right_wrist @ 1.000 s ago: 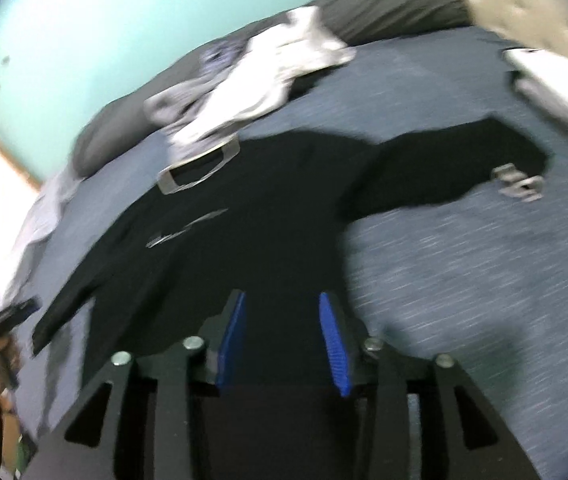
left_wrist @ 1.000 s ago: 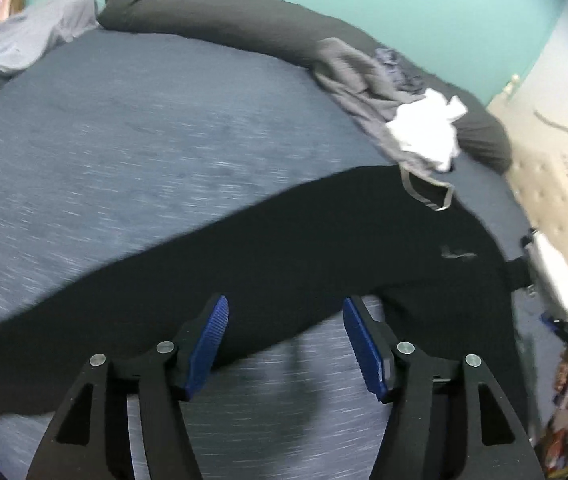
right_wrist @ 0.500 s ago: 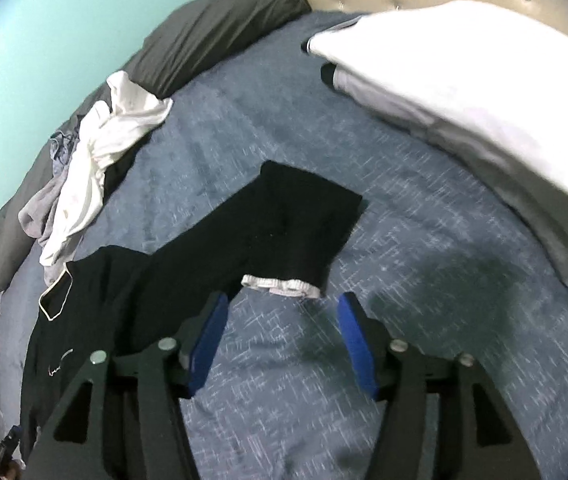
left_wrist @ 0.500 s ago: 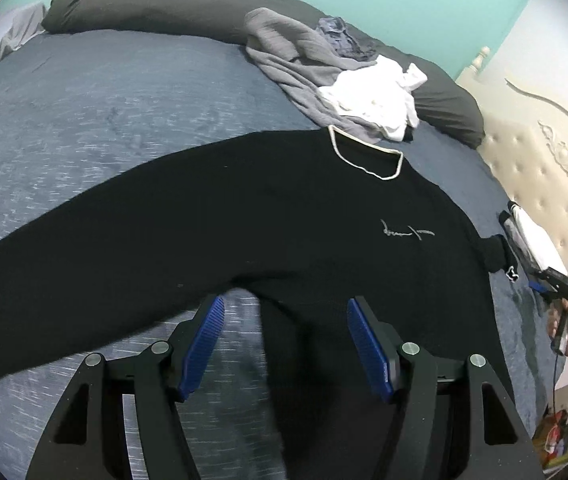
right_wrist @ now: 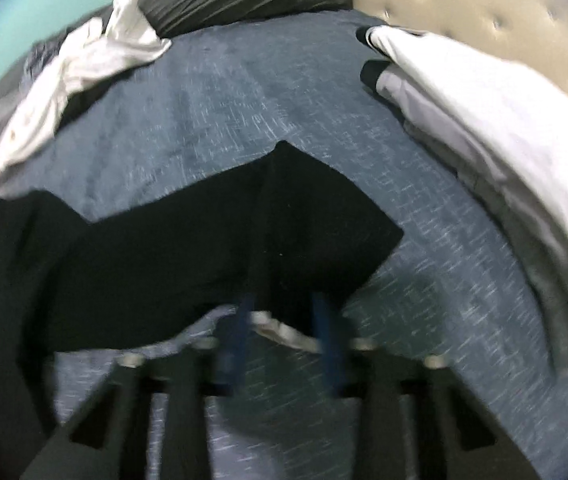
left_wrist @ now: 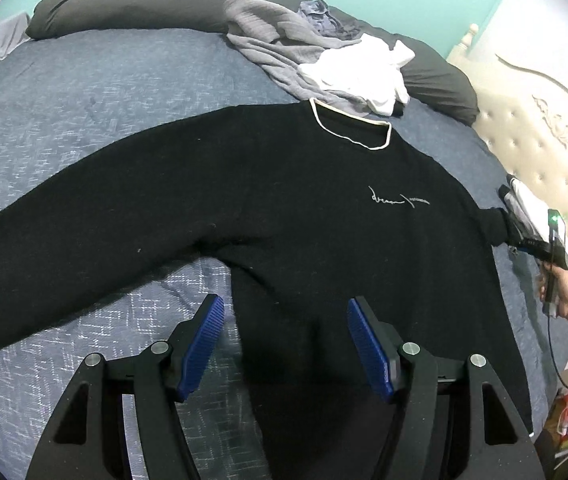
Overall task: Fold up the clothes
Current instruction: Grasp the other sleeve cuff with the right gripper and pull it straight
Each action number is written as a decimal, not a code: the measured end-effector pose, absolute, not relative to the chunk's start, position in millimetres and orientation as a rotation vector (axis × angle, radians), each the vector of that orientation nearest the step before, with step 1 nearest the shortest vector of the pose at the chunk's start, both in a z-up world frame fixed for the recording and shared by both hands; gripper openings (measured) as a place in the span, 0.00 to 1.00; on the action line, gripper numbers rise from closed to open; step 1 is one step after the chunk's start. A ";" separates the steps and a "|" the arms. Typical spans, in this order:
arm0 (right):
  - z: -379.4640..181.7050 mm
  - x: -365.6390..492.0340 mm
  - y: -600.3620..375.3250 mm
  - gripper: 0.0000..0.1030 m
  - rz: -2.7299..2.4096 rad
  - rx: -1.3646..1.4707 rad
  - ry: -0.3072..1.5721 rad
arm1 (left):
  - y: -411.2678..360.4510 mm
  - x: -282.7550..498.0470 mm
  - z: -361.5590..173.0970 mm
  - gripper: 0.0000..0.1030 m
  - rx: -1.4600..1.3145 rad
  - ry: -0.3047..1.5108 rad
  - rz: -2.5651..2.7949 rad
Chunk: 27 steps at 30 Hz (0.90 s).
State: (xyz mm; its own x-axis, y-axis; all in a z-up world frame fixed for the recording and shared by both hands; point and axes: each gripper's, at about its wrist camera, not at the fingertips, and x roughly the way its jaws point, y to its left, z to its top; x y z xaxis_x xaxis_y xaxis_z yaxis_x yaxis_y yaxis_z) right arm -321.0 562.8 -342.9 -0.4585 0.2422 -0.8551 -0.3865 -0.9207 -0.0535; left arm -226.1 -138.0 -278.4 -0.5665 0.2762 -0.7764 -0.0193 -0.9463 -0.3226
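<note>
Black sweater (left_wrist: pixel 284 200) spread flat, front up, on blue bedspread (left_wrist: pixel 84 92) — neckline toward heap of grey and white clothes (left_wrist: pixel 323 60). Left gripper (left_wrist: pixel 285 344) over sweater's lower body, jaws spread wide, holding nothing. Right gripper (right_wrist: pixel 284 340) blurred at folded sleeve (right_wrist: pixel 284 220) cuff — jaws partly apart around pale cuff edge, grip unclear

Blue-covered bed (left_wrist: pixel 84 92) bears black sweater (left_wrist: pixel 284 200), grey pillows (left_wrist: pixel 144 0), heaped clothes (left_wrist: pixel 315 60)

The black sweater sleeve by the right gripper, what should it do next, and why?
Probably close the right gripper on the sleeve cuff. The cuff lies between its blurred fingers, and the black sweater lies spread flat with its sleeves out, unfolded.
</note>
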 end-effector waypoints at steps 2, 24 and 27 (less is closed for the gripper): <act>-339.5 -316.6 565.1 0.07 2.400 -1.363 0.199 | -140.1 -225.8 -276.7 0.66 -1.366 -0.421 2.611; -252.3 -126.3 605.9 0.06 2.680 -1.314 0.105 | -137.9 -186.2 -189.8 0.66 -1.261 -0.364 2.666; -264.4 -105.5 614.9 0.06 2.663 -1.315 0.202 | -133.9 -182.0 -181.8 0.67 -1.255 -0.356 2.667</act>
